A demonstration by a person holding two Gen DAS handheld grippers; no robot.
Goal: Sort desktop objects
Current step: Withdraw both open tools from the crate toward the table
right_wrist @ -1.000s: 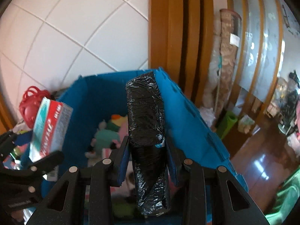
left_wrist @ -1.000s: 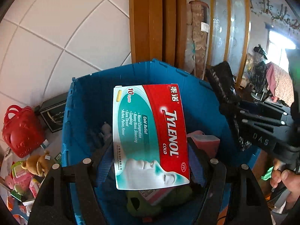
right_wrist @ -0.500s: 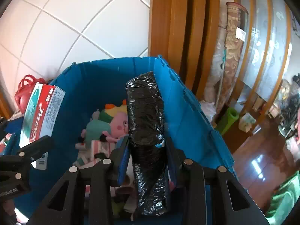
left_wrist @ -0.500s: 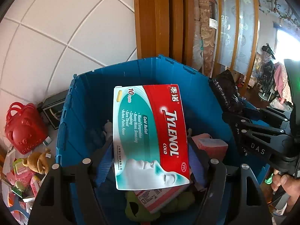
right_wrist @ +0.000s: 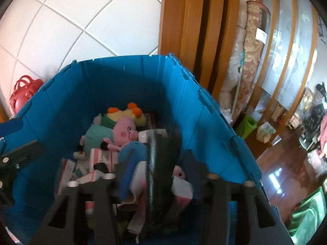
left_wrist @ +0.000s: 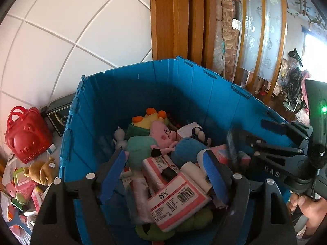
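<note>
A blue storage bin [left_wrist: 147, 94] holds plush toys, among them a pink pig [left_wrist: 163, 132], and several white-and-red packets [left_wrist: 175, 198]. My left gripper [left_wrist: 163, 175] hangs open and empty over the bin's near side. The Tylenol box is not in view. My right gripper [right_wrist: 161, 173] is open over the bin [right_wrist: 204, 122]. The black plastic-wrapped bundle [right_wrist: 161, 163] shows as a blur between its fingers, falling free. The right gripper also shows at the right of the left wrist view [left_wrist: 245, 140], with the bundle [left_wrist: 232, 143] blurred at its tips.
A red plastic basket [left_wrist: 26, 136], a brown teddy [left_wrist: 40, 171] and small toys lie left of the bin. A dark box [left_wrist: 59, 116] stands behind them. White tiled wall is at the back, with wooden frames and rolled rugs [left_wrist: 226, 36] to the right.
Both grippers have opened. The Tylenol box has left the left gripper and is out of sight. The black bundle has slipped down from the right gripper's fingers into the bin.
</note>
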